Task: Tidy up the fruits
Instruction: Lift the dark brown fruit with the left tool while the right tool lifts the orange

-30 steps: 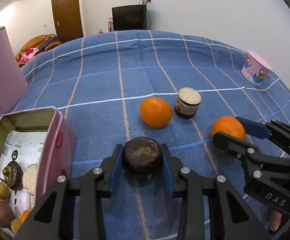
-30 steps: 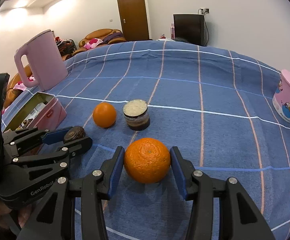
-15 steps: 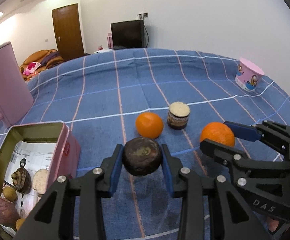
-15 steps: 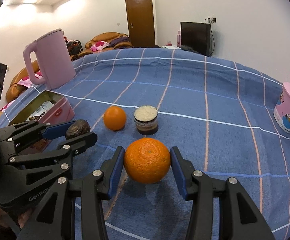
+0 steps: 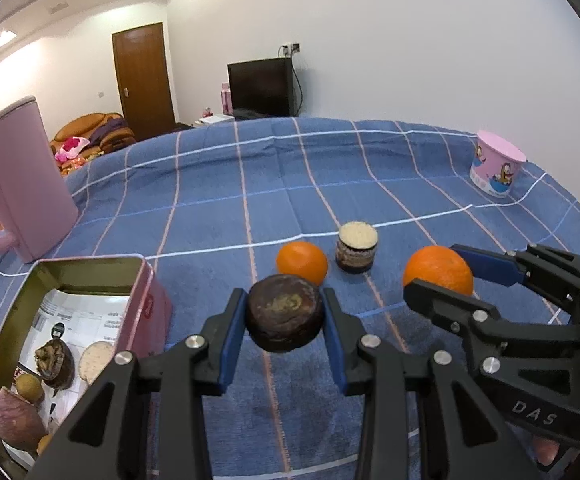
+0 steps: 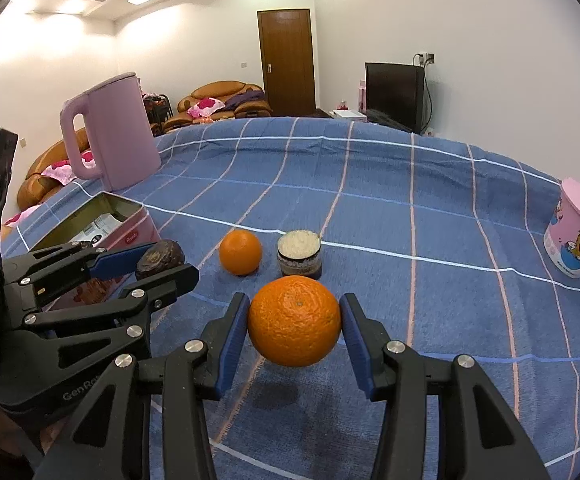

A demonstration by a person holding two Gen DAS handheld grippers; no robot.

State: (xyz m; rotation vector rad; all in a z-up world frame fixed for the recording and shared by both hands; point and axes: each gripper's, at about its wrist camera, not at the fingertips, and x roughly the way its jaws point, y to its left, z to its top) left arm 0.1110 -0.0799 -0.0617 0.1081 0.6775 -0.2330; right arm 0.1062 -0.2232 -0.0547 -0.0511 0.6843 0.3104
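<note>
My left gripper [image 5: 285, 322] is shut on a dark brown round fruit [image 5: 286, 313], held a little above the blue checked cloth [image 5: 250, 208]. My right gripper [image 6: 293, 320] is shut on a large orange [image 6: 293, 320], also lifted, with its shadow on the cloth below. In the left wrist view the right gripper [image 5: 445, 270] shows at the right with that orange [image 5: 437, 270]. The left gripper [image 6: 158, 262] with the brown fruit [image 6: 161, 258] shows in the right wrist view. A second orange [image 5: 301, 261] lies on the cloth. An open pink tin [image 5: 146, 304] at the left holds several fruits.
A small jar with a pale top [image 5: 357, 246] stands right of the loose orange. A pink kettle [image 5: 22, 184] stands behind the tin at the far left. A pink cartoon cup [image 5: 495, 168] is at the far right edge of the cloth.
Both grippers have lifted their fruits off the cloth and tilted up, so more of the room shows. The brown fruit and the held orange now hang above the cloth.
</note>
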